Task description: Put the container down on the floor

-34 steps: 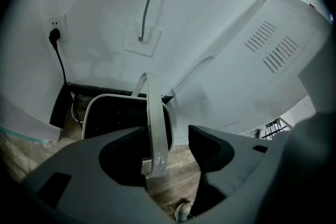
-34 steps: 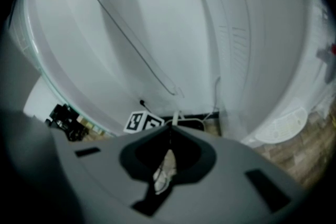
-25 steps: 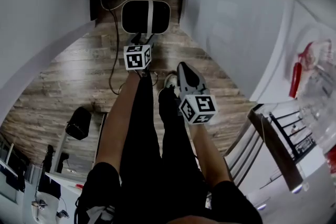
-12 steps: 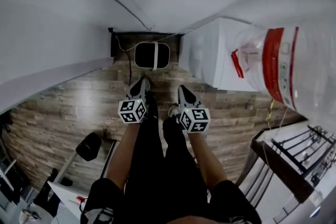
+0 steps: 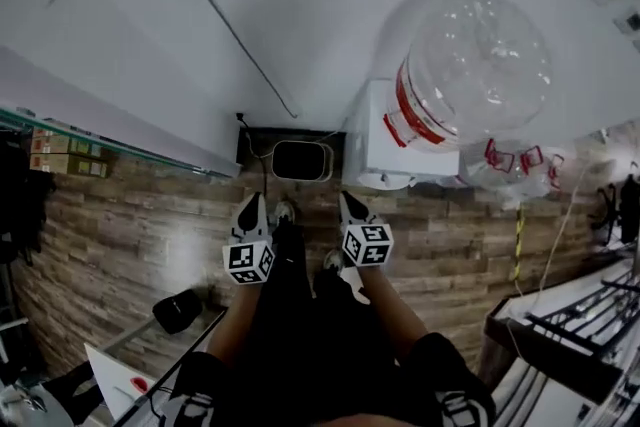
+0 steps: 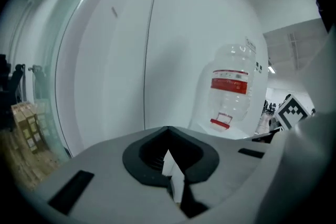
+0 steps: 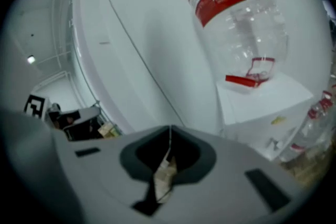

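The container [image 5: 302, 160] is a dark rounded bin with a pale stripe. It stands on the wooden floor against the white wall, in front of the person's feet. My left gripper [image 5: 250, 204] hangs low beside the left leg, a short way back from the container, jaws shut and empty. The left gripper view [image 6: 168, 132] shows its tips meeting with nothing between them. My right gripper [image 5: 347, 199] is level with it by the right leg; its jaws [image 7: 169, 132] are also closed and hold nothing.
A large clear water bottle [image 5: 470, 75] with a red label sits upside down on a white dispenser [image 5: 385, 150] to the container's right. More clear bottles [image 5: 512, 162] lie beyond it. A cable [image 5: 262, 177] runs down the wall. A glass partition [image 5: 100, 150] is at left.
The left gripper was at the container's near rim; now both grippers are drawn back by the legs and apart from it. The head view has tilted up toward the wall and bottle.
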`<control>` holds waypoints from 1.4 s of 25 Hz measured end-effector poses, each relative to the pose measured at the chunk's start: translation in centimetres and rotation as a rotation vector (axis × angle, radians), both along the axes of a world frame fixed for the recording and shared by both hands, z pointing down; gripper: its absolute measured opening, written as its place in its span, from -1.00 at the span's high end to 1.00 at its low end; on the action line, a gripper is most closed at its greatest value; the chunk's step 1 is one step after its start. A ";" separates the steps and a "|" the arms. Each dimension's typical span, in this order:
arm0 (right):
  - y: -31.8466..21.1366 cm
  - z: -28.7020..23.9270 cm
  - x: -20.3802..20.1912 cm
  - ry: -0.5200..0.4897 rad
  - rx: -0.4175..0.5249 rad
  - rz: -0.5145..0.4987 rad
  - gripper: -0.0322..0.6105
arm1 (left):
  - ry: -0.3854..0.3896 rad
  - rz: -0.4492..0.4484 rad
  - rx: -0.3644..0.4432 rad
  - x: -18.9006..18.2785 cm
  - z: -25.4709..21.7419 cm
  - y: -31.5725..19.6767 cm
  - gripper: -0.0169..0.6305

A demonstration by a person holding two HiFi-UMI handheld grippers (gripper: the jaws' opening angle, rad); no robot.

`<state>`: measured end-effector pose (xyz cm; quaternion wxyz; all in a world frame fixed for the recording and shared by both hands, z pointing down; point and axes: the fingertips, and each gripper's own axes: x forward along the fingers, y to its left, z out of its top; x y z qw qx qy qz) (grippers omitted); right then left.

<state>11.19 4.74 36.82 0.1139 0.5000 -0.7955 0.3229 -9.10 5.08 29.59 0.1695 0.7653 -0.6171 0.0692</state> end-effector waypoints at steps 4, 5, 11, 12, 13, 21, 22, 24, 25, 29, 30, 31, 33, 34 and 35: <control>2.3 -2.5 1.1 -0.011 0.040 -0.040 0.79 | -0.015 -0.031 0.079 1.3 -5.4 3.3 0.86; 3.0 -3.1 1.5 -0.014 0.045 -0.046 0.79 | -0.018 -0.030 0.088 1.8 -6.4 4.1 0.86; 6.1 -6.6 2.4 -0.045 0.084 -0.036 0.79 | -0.028 0.010 0.116 3.8 -10.3 7.9 0.86; 6.6 -7.1 2.4 -0.048 0.089 -0.033 0.79 | -0.024 0.016 0.118 4.0 -10.7 8.5 0.86; 7.0 -7.6 2.5 -0.049 0.092 -0.031 0.79 | -0.022 0.020 0.121 4.0 -11.0 8.9 0.86; 7.4 -10.8 1.5 -0.020 0.136 -0.033 0.79 | -0.048 0.012 0.171 1.8 -13.1 9.4 0.86; 7.7 -10.8 1.3 -0.016 0.131 -0.032 0.79 | -0.057 0.017 0.169 1.6 -12.9 9.7 0.86; 8.4 -10.9 1.0 -0.008 0.122 -0.033 0.79 | -0.072 0.029 0.168 1.2 -12.6 10.2 0.86; 8.5 -10.9 0.7 -0.003 0.119 -0.037 0.79 | -0.071 0.032 0.169 0.9 -12.4 10.3 0.86; 8.7 -11.1 -0.4 0.012 0.121 -0.047 0.79 | -0.038 0.037 0.164 0.0 -12.2 10.1 0.86; 8.8 -11.2 -0.6 0.010 0.123 -0.044 0.79 | -0.039 0.042 0.166 -0.1 -12.1 10.1 0.86; 9.0 -11.2 -0.8 0.006 0.125 -0.040 0.79 | -0.037 0.047 0.169 -0.2 -12.0 10.2 0.86; 9.1 -11.1 -1.1 -0.004 0.124 -0.032 0.79 | -0.022 0.060 0.180 -0.4 -12.1 10.1 0.86; 9.1 -11.1 -1.2 -0.005 0.121 -0.030 0.79 | -0.015 0.067 0.182 -0.4 -12.0 10.0 0.86; 9.1 -11.1 -1.3 -0.002 0.118 -0.031 0.79 | -0.009 0.073 0.182 -0.4 -12.0 10.0 0.86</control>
